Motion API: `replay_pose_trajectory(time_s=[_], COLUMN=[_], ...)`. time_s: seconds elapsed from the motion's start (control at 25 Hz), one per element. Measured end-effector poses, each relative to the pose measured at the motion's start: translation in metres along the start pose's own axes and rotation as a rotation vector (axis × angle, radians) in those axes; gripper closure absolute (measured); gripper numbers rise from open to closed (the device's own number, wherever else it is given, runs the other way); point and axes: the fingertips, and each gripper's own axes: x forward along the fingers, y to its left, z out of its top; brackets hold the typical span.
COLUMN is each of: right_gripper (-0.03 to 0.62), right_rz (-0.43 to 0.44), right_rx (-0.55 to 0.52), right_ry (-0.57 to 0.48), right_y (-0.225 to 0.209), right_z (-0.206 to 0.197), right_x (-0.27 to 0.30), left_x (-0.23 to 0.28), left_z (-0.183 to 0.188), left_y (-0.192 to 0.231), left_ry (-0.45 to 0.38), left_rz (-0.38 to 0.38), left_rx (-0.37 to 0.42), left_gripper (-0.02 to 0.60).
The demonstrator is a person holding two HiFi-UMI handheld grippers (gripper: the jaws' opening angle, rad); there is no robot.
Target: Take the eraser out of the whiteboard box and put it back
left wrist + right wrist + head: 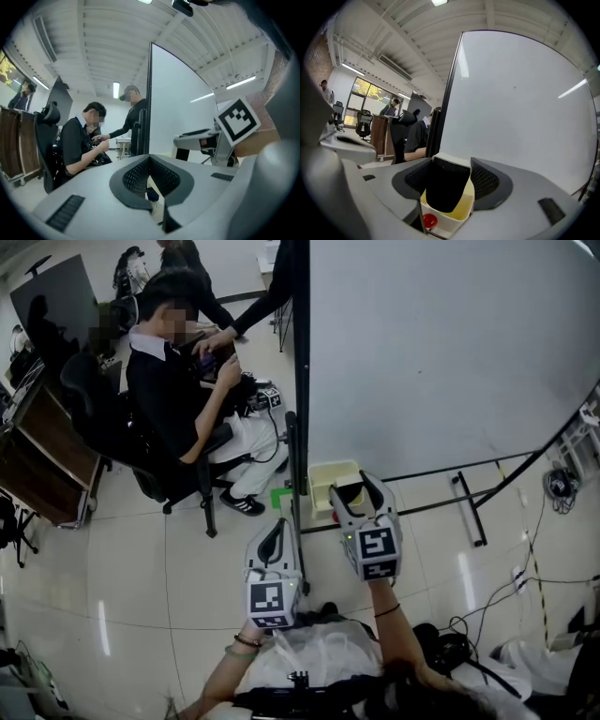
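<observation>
My right gripper (450, 169) is shut on the eraser (446, 190), a black felt block with a white back. It is held tilted, and its lower end is inside the rim of the pale yellow whiteboard box (461, 214). A small red round thing (429, 220) lies in the box beside it. In the head view the right gripper (352, 491) reaches over the box (323, 474) at the foot of the whiteboard (441, 352). My left gripper (278, 529) hangs back to the left of the box, and its jaws (150, 161) meet with nothing between them.
A person (173, 381) sits on an office chair left of the whiteboard's black post (302, 371), with another person standing behind. The board's stand foot (469, 507) and cables (561, 488) lie on the floor at the right. A wooden desk (42, 456) is at the far left.
</observation>
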Motion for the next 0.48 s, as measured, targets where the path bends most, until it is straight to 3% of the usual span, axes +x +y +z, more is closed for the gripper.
replay_pose_trajectory(time_s=[0.12, 0.24, 0.36, 0.48], right_gripper=[0.332, 0.333, 0.333, 0.333], right_rz=[0.006, 0.006, 0.008, 0.006], right_rx=[-0.002, 0.003, -0.003, -0.003], right_ry=[-0.061, -0.084, -0.086, -0.075], right_y=[-0.003, -0.003, -0.003, -0.004], right_z=[0.031, 0.051, 0.055, 0.05], right_x=[-0.02, -0.036, -0.043, -0.044], left_x=[0.0, 0.001, 0.002, 0.003], left_z=[-0.002, -0.005, -0.004, 0.002], left_y=[-0.005, -0.015, -0.023, -0.025], left_ry=[0.012, 0.043, 0.051, 0.01], left_rz=[-0.019, -0.055, -0.084, -0.084], left_rx=[0.002, 0.058, 0.1, 0.071], left_gripper=[0.58, 0.58, 0.58, 0.58])
